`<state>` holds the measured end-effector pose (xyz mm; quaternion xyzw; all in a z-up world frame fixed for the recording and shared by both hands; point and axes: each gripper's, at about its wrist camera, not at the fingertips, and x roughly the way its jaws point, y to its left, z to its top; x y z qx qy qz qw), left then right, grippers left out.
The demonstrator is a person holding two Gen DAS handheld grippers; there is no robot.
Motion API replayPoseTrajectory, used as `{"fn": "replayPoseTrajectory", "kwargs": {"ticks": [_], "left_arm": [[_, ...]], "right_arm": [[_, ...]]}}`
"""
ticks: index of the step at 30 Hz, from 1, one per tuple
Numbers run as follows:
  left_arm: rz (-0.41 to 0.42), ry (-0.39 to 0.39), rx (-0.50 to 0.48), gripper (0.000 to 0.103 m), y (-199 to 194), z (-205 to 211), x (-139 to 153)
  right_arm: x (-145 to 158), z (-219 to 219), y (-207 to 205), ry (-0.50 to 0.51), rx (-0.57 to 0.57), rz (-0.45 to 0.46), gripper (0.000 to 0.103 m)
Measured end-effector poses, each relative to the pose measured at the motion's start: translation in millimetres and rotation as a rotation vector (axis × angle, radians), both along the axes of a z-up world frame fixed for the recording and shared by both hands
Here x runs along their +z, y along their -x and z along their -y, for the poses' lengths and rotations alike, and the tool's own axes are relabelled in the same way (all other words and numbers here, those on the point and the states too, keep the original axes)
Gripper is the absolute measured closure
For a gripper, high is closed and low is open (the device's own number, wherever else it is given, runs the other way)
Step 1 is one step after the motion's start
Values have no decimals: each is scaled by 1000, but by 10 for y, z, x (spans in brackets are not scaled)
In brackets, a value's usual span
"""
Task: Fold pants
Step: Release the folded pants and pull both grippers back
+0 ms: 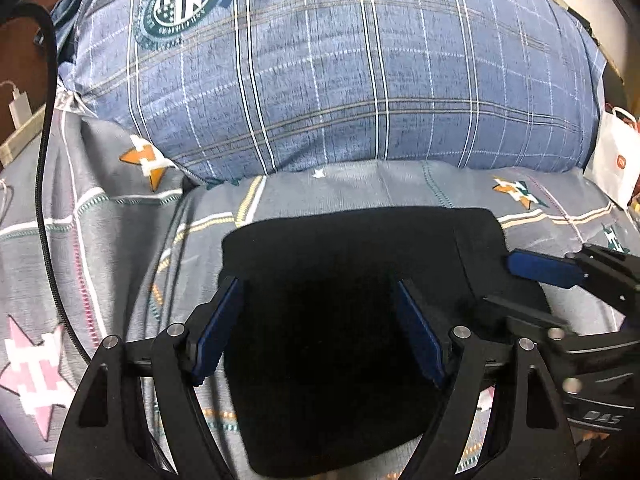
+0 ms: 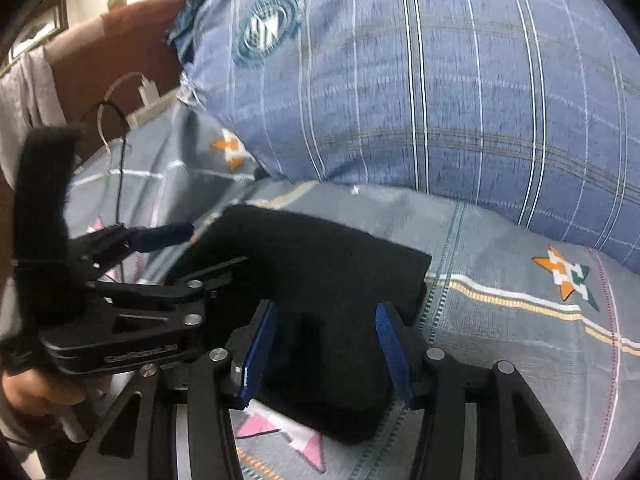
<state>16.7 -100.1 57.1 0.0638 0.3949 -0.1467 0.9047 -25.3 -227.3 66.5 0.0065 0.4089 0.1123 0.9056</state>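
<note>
we hold our left gripper (image 1: 320,328) wide open over the folded black pants (image 1: 344,320), which lie on the star-print bedsheet (image 1: 100,240) below both claws. our right gripper (image 2: 328,352) is half open, pads straddling the pants' near edge without clamping. the plaid pillow (image 1: 340,80) sits beyond.

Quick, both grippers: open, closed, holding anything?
Left gripper: open over the black pants, gripping nothing.
Right gripper: open, straddling the pants, pads not pressing.
</note>
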Motion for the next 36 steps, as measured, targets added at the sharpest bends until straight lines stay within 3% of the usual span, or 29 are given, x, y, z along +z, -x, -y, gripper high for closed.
{"fn": "replayPoseTrajectory", "kwargs": {"ticks": [8, 15, 19, 25, 29, 36], "left_arm": [[1, -26, 26, 24, -101, 48, -129], [3, 6, 49, 24, -19, -23, -55], [45, 29, 68, 24, 151, -117, 54], [123, 0, 89, 24, 505, -202, 180], [111, -31, 134, 24, 655, -261, 201], [139, -59, 187, 24, 895, -378, 240]], "right_arm": [[-247, 61, -102, 19, -6, -8, 50], [-110, -19, -8, 21, -42, 6, 50], [35, -15, 143, 6, -92, 50, 50], [143, -17, 290, 26, -156, 77, 50], [185, -19, 401, -22, -174, 75, 49], [172, -148, 560, 10, -146, 53, 49]]}}
